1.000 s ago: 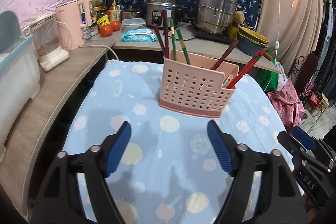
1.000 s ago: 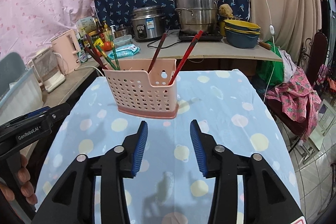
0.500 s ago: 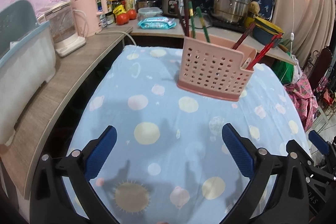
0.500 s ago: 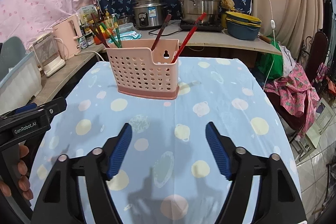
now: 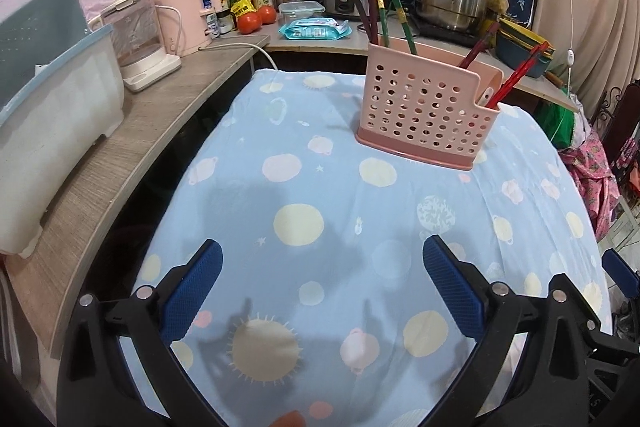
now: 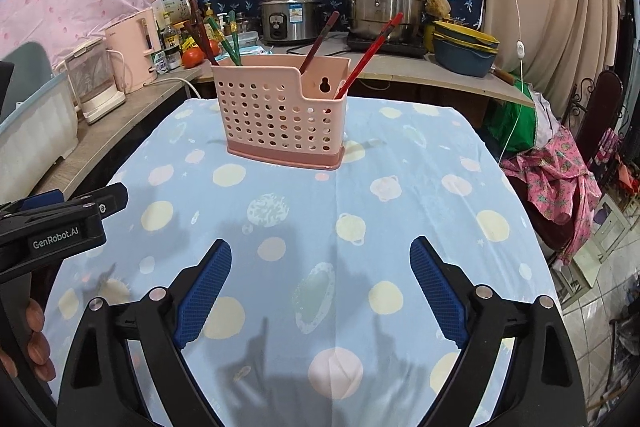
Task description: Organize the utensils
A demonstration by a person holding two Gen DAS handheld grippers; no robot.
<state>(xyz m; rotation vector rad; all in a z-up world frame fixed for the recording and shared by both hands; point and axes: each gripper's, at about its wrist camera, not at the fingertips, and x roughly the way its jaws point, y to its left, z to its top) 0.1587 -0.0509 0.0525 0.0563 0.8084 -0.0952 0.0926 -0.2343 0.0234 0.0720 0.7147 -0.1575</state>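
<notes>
Pink caddy (image 6: 280,115) keyhole: right view only | both grippers' fingers wide, empty

Left gripper (image 5: 322,259) wide open, blue pads (image 5: 192,291) spread toward 8 and 4 o'clock of its own view, nothing between the jaws, pointing down at a slant. Jaws have just been opening; now at full spread. Right gripper (image 6: 320,259) also wide open, empty, pads (image 6: 438,291) apart, same downward slant; its jaws have just been opening too. In the right wrist view the left gripper's black body sits at 9 o'clock, with a hand (image 6: 34,343) wrapped on its handle at 8 o'clock, fingers showing. In the left wrist view part of the right gripper shows at 4 o'clock edge.
</notes>
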